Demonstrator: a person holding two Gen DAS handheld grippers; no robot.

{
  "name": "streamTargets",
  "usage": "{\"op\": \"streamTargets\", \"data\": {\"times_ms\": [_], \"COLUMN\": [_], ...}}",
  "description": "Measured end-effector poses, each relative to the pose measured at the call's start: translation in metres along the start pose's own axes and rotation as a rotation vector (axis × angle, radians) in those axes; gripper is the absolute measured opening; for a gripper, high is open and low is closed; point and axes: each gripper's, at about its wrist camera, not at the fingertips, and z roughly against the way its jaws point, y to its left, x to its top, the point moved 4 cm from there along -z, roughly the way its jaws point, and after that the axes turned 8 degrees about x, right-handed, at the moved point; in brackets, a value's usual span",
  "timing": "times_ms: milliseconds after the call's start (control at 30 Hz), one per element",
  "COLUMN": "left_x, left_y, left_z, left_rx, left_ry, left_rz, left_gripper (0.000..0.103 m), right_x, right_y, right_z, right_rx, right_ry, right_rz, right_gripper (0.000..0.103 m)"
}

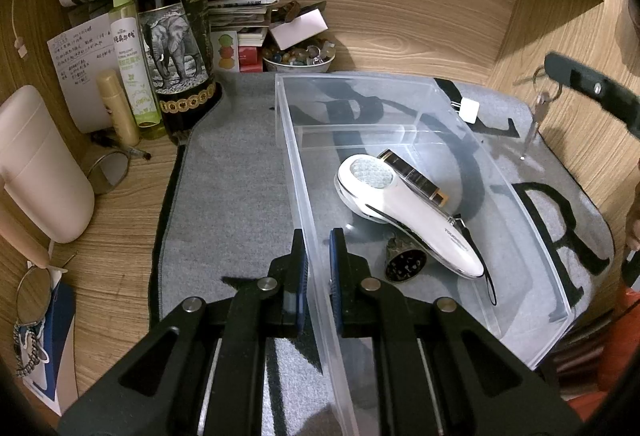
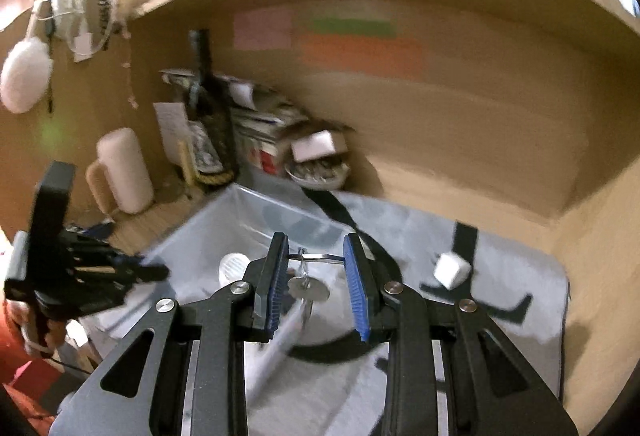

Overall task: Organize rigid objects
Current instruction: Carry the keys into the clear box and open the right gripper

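A clear plastic bin (image 1: 288, 140) sits on a grey mat (image 1: 232, 172). Inside lie a white handheld device (image 1: 404, 212), a dark rectangular lighter-like bar (image 1: 416, 176) and a small dark perforated piece (image 1: 402, 262). My left gripper (image 1: 318, 256) is shut on the bin's left wall. My right gripper (image 2: 316, 260) is shut on a key ring (image 2: 316, 257), with keys (image 2: 306, 290) hanging below it above the bin (image 2: 256, 212). In the left wrist view the right gripper (image 1: 560, 76) holds the keys (image 1: 536, 120) high at the right. A small white cube (image 1: 470, 110) lies on the mat behind the bin.
A wine bottle (image 1: 176, 32), spray bottle (image 1: 128, 48), cream tube (image 1: 118, 108), white jug (image 1: 40, 164), papers and a bowl of stones (image 1: 298, 60) crowd the back left. Wooden walls enclose the desk; a shelf hangs above.
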Motion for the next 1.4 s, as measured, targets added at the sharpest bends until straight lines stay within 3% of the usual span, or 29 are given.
{"op": "streamTargets", "data": {"times_ms": [267,567,767,1200,1400], "left_x": [0.000,0.002,0.001,0.001,0.001], "left_y": [0.000,-0.001,-0.002,-0.001,-0.001], "left_z": [0.000,0.000,-0.001,-0.001,-0.001], "left_rx": [0.000,-0.003,-0.004,-0.002,-0.003], "left_ry": [-0.001,-0.002,-0.004,-0.002,-0.002], "left_rz": [-0.001,-0.002,-0.002,-0.004,0.001], "left_gripper": [0.010,0.010,0.010,0.010,0.010], "right_x": [0.012,-0.008,-0.020,-0.025,-0.020], "right_y": [0.039,0.062,0.070,0.066,0.060], "right_z": [-0.023,-0.082,-0.104,-0.117,-0.107], "right_rx": [0.099,0.188,0.208,0.240,0.222], "right_ry": [0.007,0.166,0.249,0.333,0.300], "right_rz": [0.068,0.081,0.093,0.068,0.073], "right_gripper": [0.026,0.026,0.026,0.027,0.041]}}
